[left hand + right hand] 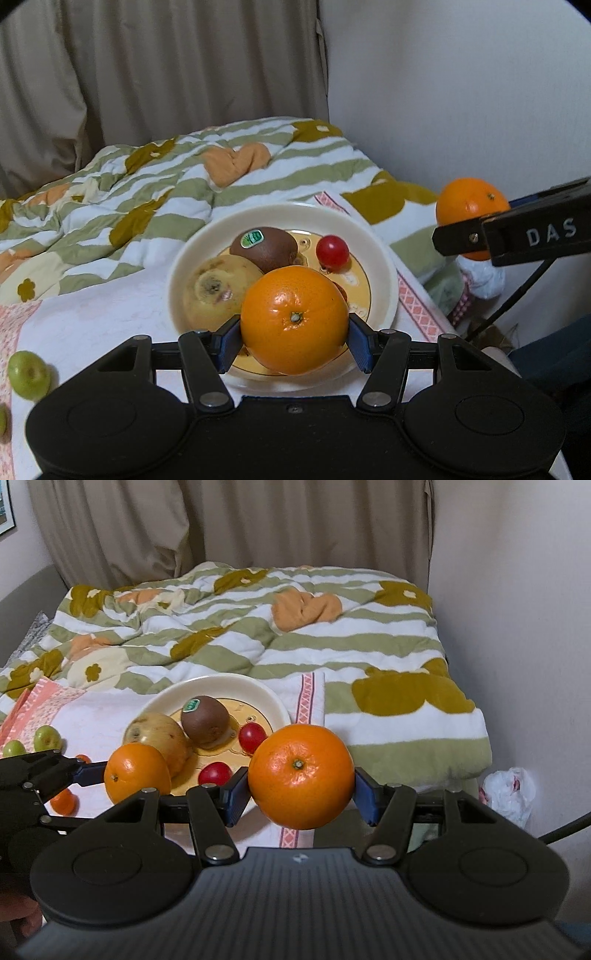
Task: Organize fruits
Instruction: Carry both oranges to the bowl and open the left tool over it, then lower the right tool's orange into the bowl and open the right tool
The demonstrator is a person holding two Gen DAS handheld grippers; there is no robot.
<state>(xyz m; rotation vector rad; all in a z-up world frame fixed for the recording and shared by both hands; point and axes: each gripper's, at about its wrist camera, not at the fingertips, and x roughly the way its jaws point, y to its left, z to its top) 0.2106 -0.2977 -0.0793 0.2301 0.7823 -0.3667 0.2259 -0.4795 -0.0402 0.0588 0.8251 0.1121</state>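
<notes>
My left gripper (294,339) is shut on an orange (294,319) and holds it over the near edge of a cream plate (192,254). The plate holds a kiwi (264,248), a yellow pear (218,290) and a red cherry tomato (332,252). My right gripper (301,799) is shut on a second orange (301,775) in the air, right of the plate (273,701). In the right wrist view the left gripper (94,771) and its orange (137,773) show at the left, with two red tomatoes (252,736) on the plate.
Green fruits (28,373) lie on the white cloth (92,317) left of the plate, also in the right wrist view (47,738). Small orange fruits (64,801) lie near the left gripper. A striped quilt (332,646) lies behind. A white bag (509,794) sits by the wall.
</notes>
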